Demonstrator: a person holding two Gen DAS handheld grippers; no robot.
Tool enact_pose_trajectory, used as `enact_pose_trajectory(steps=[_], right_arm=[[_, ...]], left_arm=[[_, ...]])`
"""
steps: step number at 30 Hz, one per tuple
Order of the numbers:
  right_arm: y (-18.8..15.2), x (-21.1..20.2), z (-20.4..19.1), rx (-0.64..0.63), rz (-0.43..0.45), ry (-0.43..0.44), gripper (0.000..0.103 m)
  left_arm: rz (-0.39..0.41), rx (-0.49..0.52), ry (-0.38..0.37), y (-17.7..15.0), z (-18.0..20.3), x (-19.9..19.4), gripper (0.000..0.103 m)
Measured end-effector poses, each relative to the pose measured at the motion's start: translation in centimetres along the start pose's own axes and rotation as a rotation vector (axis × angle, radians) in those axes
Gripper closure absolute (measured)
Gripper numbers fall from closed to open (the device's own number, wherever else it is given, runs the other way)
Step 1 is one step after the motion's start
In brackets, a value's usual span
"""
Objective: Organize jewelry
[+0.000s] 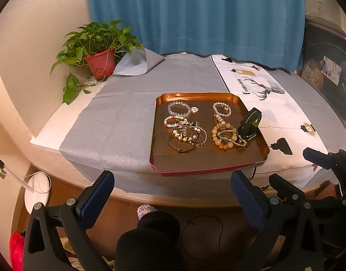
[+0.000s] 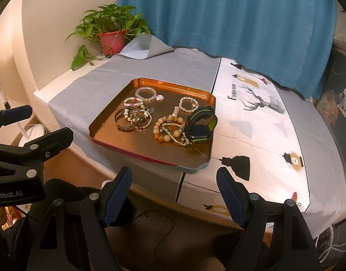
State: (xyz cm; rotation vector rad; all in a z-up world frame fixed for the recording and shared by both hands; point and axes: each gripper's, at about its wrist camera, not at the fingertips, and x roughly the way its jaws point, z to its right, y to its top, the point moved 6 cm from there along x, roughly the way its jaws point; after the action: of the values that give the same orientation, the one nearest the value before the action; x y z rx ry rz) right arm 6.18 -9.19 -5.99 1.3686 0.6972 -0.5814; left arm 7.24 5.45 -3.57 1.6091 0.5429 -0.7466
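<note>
A shallow copper-coloured tray (image 1: 209, 160) with a red outer edge sits at the centre of both views, on a worktop (image 1: 46, 133) covered by a grey cloth (image 1: 118, 122) and, to the right, a white cloth printed with a stag (image 1: 270, 90). The tray's near edge lies close to the worktop's front edge.

All the jewelry lies inside the tray, in two loose groups. Left group: a clear bead bracelet with a heart charm (image 1: 178, 108) toward the far rim, a pastel bead bracelet (image 1: 174, 121) just in front of it, and a tangle of metal bangles and pale bead strands (image 1: 187, 137) overlapping one another. Right group: a small pale bead bracelet (image 1: 221, 109) toward the far rim, a large amber bead bracelet (image 1: 223, 137) nearer the front, and a black watch with green trim (image 1: 250, 124) at the tray's right side, its strap looped upright and touching the amber beads.

The left tool (image 1: 173, 201) hangs at the bottom of the left wrist view, short of the worktop's edge, its jaws spread wide with nothing between them. The right tool (image 2: 174, 198) sits likewise at the bottom of its own view, jaws parted and empty, also clear of the tray.

A potted green plant in a red pot (image 1: 100, 64) stands in the upper left of the frame, before a blue curtain (image 1: 195, 13).
</note>
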Motion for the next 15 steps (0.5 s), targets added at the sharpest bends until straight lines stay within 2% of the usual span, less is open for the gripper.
enact_pose_trajectory(steps=[15], right_arm=[[0.02,0.09,0.18,0.002,0.001,-0.001,0.025]], left_arm=[[0.001,0.007,0.009,-0.12,-0.26,-0.01,0.001]])
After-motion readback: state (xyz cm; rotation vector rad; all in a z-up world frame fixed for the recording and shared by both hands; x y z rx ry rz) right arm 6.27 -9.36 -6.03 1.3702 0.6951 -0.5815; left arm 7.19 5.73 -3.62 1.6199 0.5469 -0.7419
